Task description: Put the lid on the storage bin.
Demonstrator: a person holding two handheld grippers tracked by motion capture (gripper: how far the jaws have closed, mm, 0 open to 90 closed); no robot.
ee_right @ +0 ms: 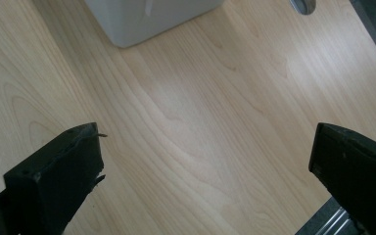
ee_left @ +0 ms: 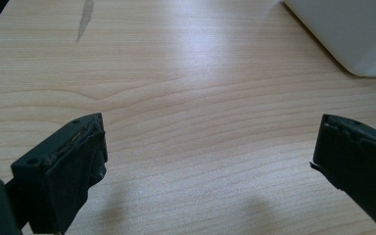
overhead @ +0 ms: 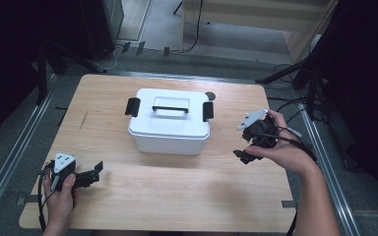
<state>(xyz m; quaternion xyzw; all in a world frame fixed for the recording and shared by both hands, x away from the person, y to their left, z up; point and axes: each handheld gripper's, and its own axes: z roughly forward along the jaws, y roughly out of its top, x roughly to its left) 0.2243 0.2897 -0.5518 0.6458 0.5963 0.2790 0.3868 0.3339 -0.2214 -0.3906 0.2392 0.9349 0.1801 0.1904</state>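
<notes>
The high view is lit from above: the wooden table [overhead: 142, 196] and the white box [overhead: 170, 129] stand bright at the centre of the frame, while the left and right edges and the upper corners fall into near black, and the whole picture is slightly soft. In the left gripper view a pale glare spreads across the upper middle of the wood, faint shadows lie at the bottom centre, and the near black jaws are a little blurred. The right gripper view is evenly bright, with a soft sheen at the centre and dark, underexposed jaws at the lower corners.
</notes>
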